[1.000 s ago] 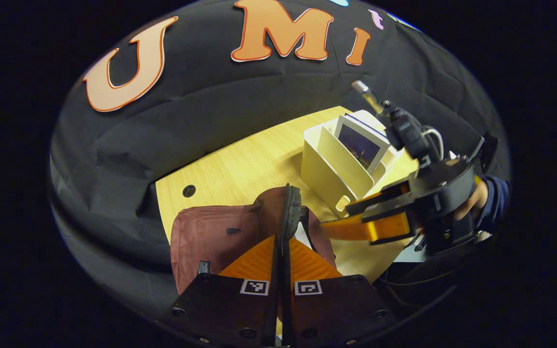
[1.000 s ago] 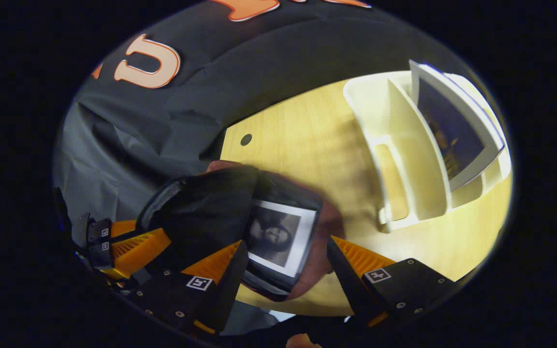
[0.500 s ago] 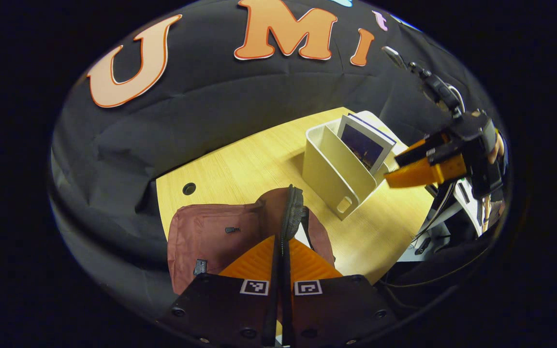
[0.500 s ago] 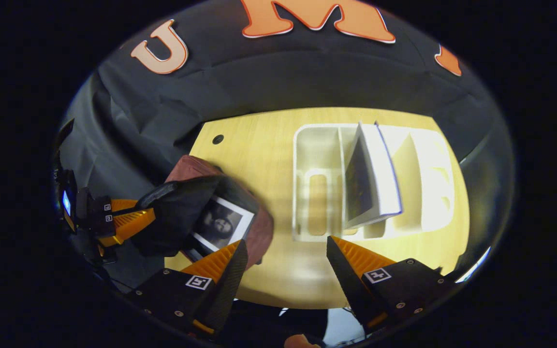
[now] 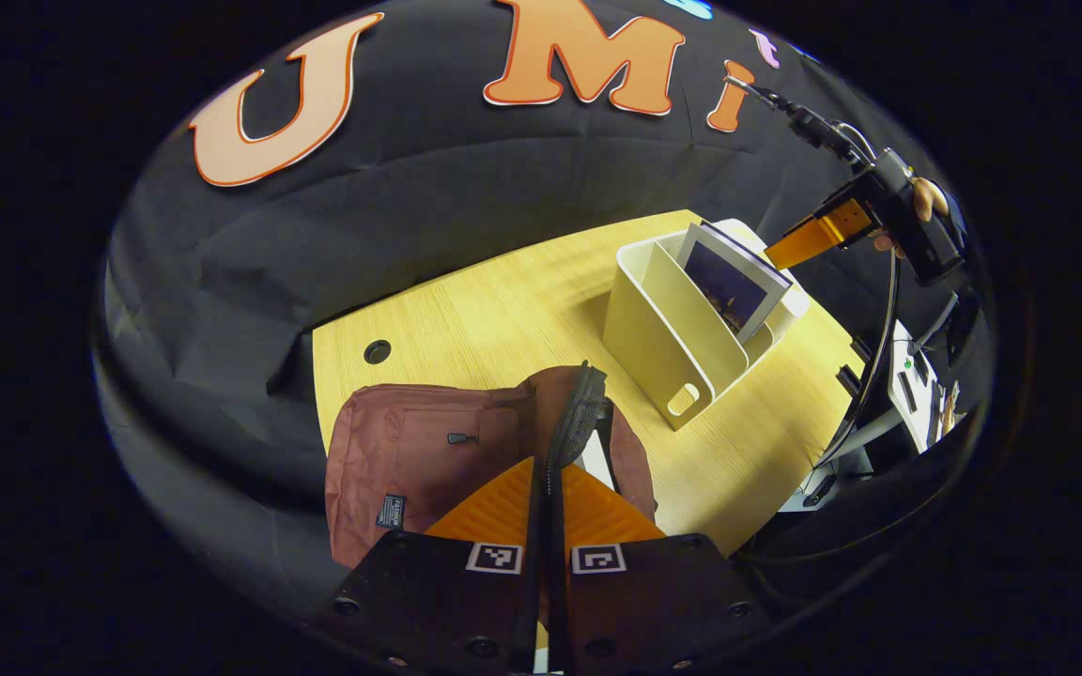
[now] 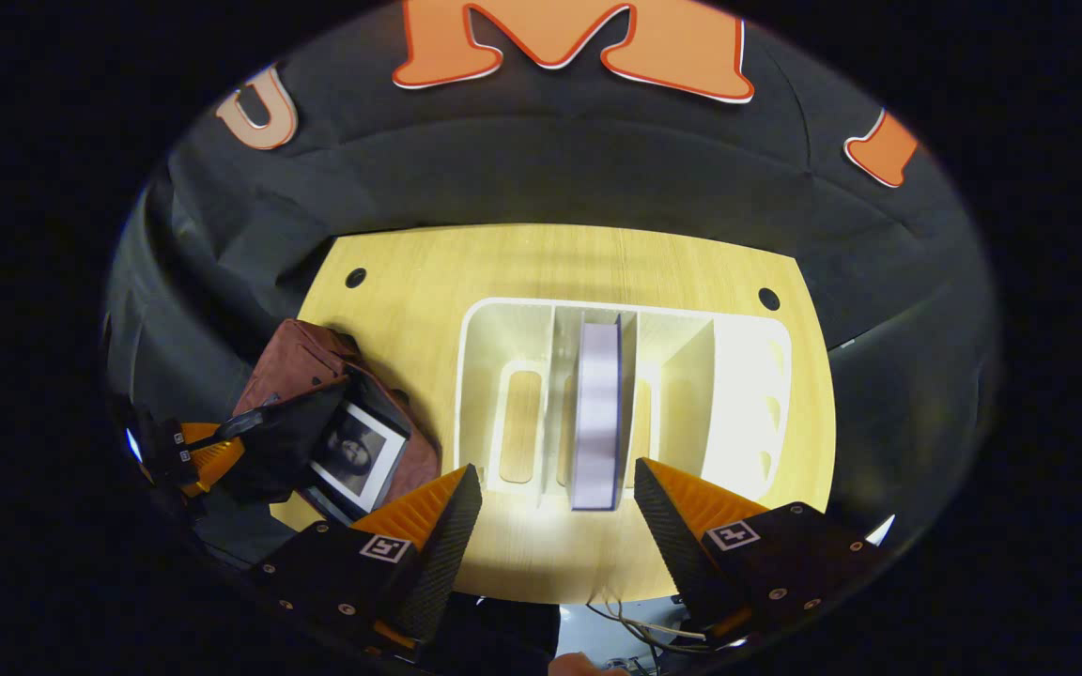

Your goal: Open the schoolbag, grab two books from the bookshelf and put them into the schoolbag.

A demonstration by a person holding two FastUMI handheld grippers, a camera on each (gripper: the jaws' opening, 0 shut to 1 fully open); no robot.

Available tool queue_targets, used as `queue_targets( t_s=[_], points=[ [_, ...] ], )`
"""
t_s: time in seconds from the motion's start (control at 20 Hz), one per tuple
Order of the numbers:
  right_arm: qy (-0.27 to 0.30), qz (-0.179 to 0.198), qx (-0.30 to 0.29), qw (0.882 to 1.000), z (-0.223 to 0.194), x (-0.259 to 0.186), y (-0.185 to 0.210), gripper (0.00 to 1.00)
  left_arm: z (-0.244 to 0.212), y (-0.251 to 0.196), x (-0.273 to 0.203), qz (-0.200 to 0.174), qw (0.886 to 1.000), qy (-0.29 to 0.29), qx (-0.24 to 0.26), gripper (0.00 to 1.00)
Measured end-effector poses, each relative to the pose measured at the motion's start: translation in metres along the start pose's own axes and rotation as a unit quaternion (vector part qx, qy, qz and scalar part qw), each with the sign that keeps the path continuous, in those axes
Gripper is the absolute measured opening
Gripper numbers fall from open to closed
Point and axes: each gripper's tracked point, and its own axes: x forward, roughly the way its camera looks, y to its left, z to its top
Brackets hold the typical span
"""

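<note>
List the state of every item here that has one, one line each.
Schoolbag: open, flap pinched up, lying on the table.
Book in schoolbag: inside the opening, cover showing.
Book in bookshelf: upright in a middle slot.
Left gripper: jaws shut on the flap.
Right gripper: jaws open, above the bookshelf.

Maroon schoolbag [image 5: 409,460]; cream bookshelf [image 6: 522,394]; pale wood table [image 5: 503,319]

Right gripper [image 6: 555,488] has moved off the schoolbag [image 6: 292,361] — now above the bookshelf [image 6: 757,329], jaws apart, straddling the upright book [image 6: 597,413].
</note>
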Motion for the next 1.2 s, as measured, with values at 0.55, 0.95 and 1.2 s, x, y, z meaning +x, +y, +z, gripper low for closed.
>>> queue_targets(
  t_s=[0.55,0.95,1.2],
  points=[
    [0.083,-0.016,0.009,0.996,0.009,0.08,-0.024,0.87,-0.004,0.008,0.013,0.012,0.999,0.035,-0.009,0.05],
    [0.157,-0.024,0.055,0.986,-0.011,0.088,-0.028,0.39,-0.005,0.002,0.017,0.006,0.999,0.034,-0.015,0.05],
    [0.128,-0.015,0.081,0.988,0.002,0.047,-0.023,0.36,-0.006,0.0,0.018,-0.01,1.0,0.022,0.001,0.05]
  ],
)
